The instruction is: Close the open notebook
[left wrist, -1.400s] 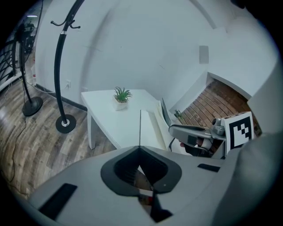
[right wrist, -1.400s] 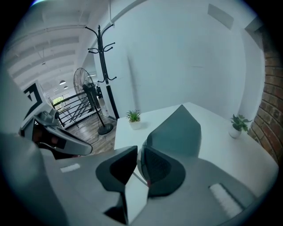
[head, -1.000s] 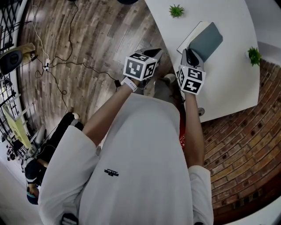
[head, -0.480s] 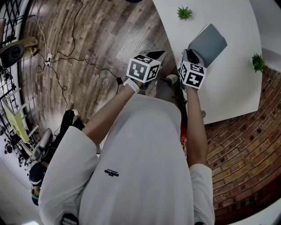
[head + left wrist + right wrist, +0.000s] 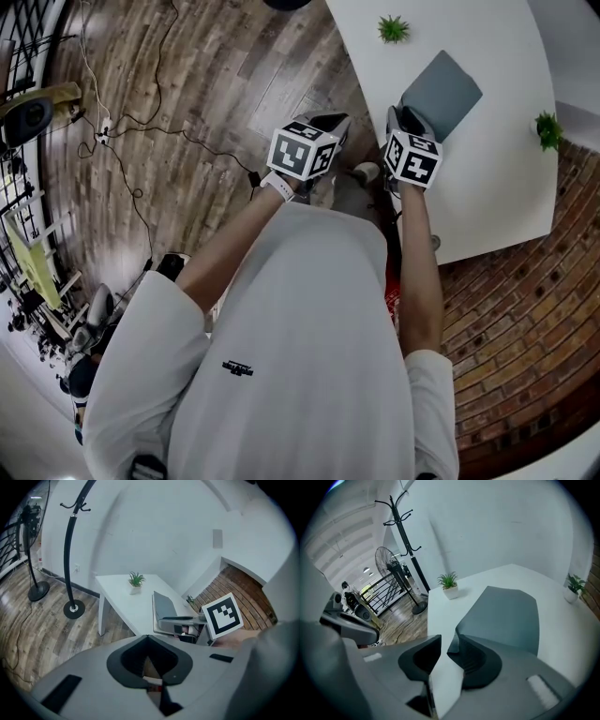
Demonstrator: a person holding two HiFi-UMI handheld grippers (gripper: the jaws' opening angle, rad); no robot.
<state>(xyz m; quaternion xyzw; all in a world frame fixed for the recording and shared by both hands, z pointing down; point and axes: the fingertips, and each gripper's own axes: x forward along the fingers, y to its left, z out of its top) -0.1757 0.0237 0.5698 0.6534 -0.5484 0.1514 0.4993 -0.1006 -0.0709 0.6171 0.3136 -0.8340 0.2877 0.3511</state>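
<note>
Notebook (image 5: 441, 92) cover lowered; right hand-held gripper (image 5: 405, 120) opening, empty.

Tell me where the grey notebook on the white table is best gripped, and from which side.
Probably its near corner, approached low from the person's side. The notebook lies flat on the table, so only its thin edge offers a hold: one jaw over the cover, one beneath. The right gripper, whose jaws have just been opening with only bare table between them, is beside that corner.
</note>
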